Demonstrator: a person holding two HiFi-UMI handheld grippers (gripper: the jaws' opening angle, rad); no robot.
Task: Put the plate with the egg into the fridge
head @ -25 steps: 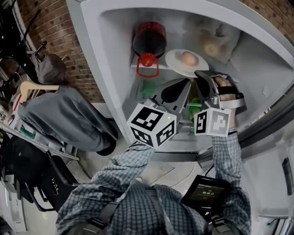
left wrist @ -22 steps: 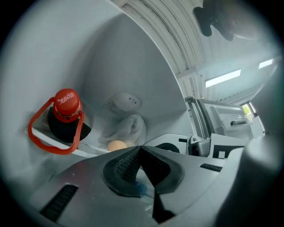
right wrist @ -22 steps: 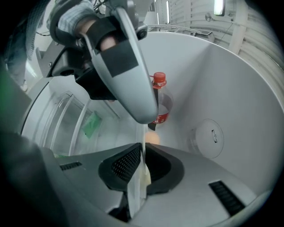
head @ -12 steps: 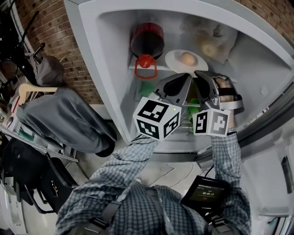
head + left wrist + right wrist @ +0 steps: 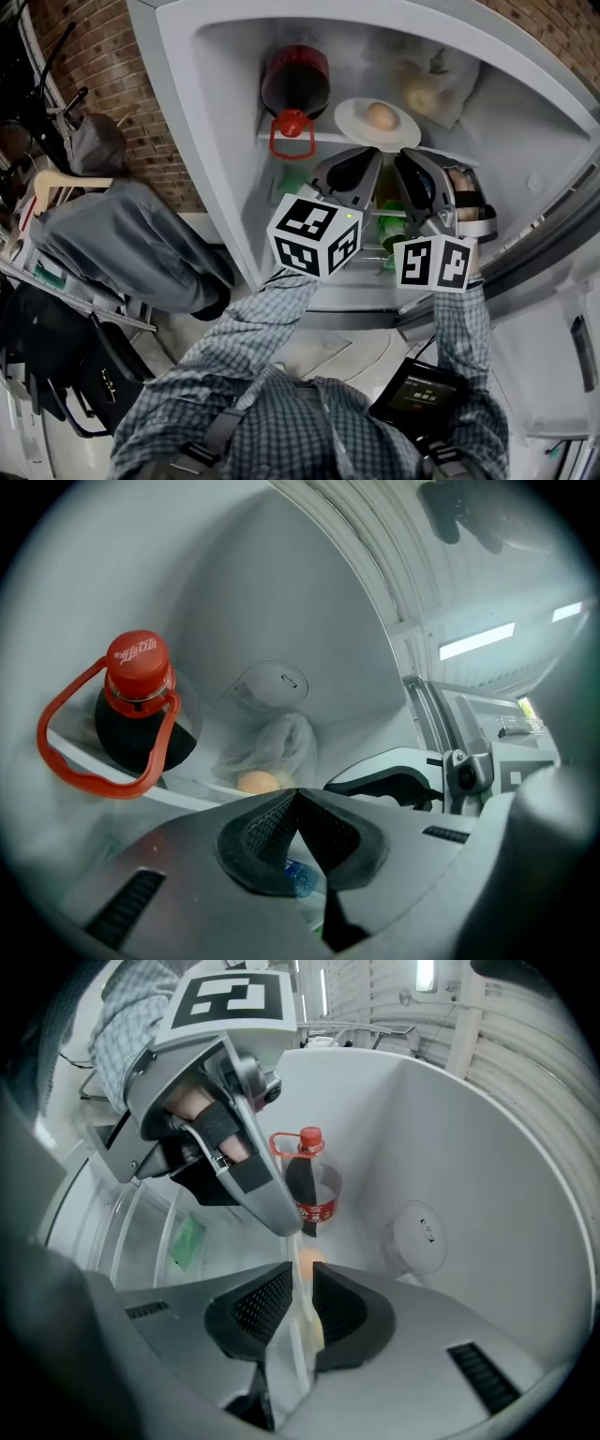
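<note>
White plate [image 5: 354, 131], egg [image 5: 380, 115] resting near its middle, sits on the top shelf [image 5: 323, 139] of the open fridge [image 5: 211, 141] at the upper centre of the head view. A red-capped bottle [image 5: 295, 80] stands just to its left and a clear bag [image 5: 427, 89] lies to its upper right.

The right gripper [image 5: 300, 1288] reaches in from the lower right. In its own view the pads stand a narrow gap apart, and a thin pale edge fills that gap. It reads as the plate's rim pinched between them. The left gripper [image 5: 297, 799], jaws closed tight on nothing, hangs just beside the right one, at the shelf's front edge and below the plate.

Judged from how things lie, the placing is all but done. The plate looks level and seems to bear on the shelf, so what is left is the release.

The next move calls for the right jaws to part far enough to clear the rim. Then comes a straight pull back toward the lower edge of the frame, with no lift or drag on the plate. A snagged rim could slide the plate off the shelf front or set the egg rolling.

The two grippers crowd each other at the shelf, so the left one would do well to back out first or hold clear. The bottle is close enough on the left that any sideways swing on the way out risks knocking it.
</note>
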